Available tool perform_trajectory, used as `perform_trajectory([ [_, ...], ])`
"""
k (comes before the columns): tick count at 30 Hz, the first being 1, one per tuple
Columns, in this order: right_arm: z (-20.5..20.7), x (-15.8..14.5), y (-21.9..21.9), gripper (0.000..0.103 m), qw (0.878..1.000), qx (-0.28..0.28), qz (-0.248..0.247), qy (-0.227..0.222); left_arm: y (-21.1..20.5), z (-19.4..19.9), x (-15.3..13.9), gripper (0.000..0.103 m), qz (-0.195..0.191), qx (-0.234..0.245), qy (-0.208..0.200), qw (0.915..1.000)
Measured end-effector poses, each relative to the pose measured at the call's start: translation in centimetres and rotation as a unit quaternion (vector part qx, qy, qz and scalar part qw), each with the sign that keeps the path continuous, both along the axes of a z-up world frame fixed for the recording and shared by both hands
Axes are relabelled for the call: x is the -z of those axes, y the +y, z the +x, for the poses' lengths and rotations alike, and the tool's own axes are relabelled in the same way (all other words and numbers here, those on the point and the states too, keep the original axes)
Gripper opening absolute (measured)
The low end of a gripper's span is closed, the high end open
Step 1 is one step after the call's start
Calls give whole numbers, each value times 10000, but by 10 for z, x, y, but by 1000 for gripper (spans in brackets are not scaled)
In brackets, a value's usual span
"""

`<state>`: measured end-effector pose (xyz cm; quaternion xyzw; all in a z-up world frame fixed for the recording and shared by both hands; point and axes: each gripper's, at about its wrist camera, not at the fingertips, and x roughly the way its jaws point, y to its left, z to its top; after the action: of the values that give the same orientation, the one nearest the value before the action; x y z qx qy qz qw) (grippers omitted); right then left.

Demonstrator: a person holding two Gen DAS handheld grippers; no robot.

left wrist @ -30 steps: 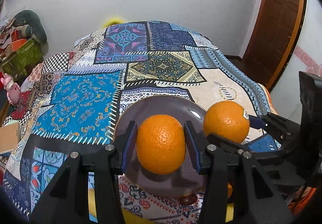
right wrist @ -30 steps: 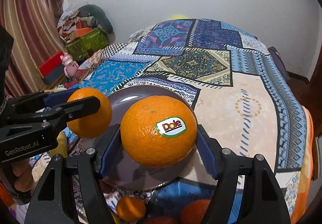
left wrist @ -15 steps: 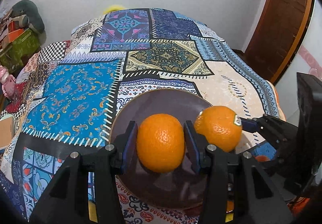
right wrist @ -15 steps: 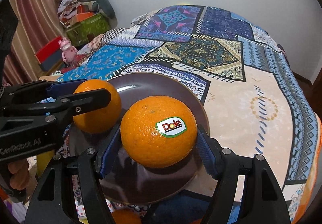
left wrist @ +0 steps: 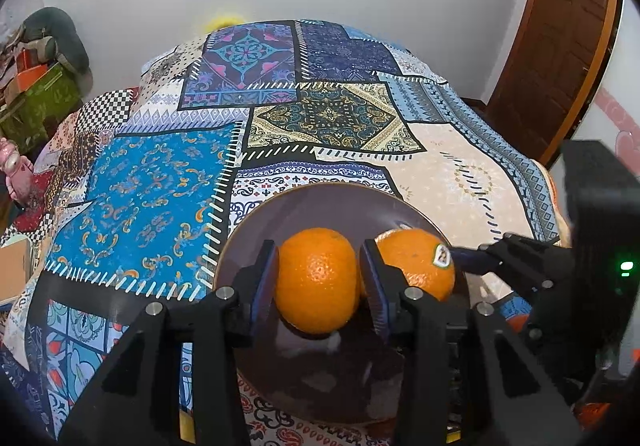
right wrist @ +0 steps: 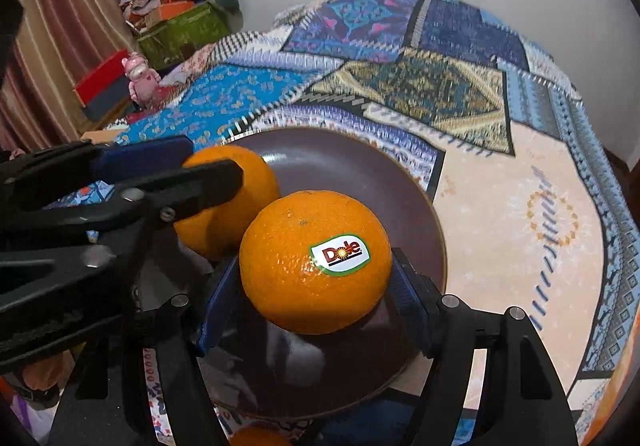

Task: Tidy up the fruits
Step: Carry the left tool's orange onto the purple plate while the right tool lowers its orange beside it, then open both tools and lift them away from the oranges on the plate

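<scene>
The left gripper (left wrist: 318,280) is clamping a plain orange (left wrist: 316,280) just over the brown plate (left wrist: 320,201), its jaws having just been closing on the fruit, presumably to set it down there. Beside it, the right gripper (right wrist: 314,286) is holding the stickered orange (right wrist: 316,260) low over the same plate. The two fruits are nearly touching, so free room is lying only toward the far rim.

Patchwork-covered bed (left wrist: 168,181); on it a dark brown plate (left wrist: 320,205); oranges (right wrist: 256,438) by its near edge

Left gripper (left wrist: 319,280) fingers clamp an orange (left wrist: 317,280) over the plate (left wrist: 320,201).
</scene>
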<state>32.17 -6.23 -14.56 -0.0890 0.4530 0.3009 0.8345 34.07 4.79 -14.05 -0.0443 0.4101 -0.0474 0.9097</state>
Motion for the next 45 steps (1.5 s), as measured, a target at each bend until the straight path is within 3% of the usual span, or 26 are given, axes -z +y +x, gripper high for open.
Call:
perform_trajectory([
  [6, -6, -7, -2, 70, 9996, -14, -38, -280, 1, -4, 2, 42, -7, -21, 63, 10000],
  [11, -14, -24, -8, 77, 9984, -1, 86, -559, 2, -13, -5, 43, 50, -30, -19, 10000],
  [28, -71, -65, -71, 80, 9900, 541, 382, -1243, -6, -89, -51, 66, 171, 53, -579, 9982],
  [34, -86, -60, -95, 83, 9883, 758, 347, -1280, -19, -112, -51, 73, 113, 170, -619, 9979],
  [45, -93, -27, -125, 82, 9909, 932, 258, -936, -41, -114, -19, 74, -153, 237, -181, 9994],
])
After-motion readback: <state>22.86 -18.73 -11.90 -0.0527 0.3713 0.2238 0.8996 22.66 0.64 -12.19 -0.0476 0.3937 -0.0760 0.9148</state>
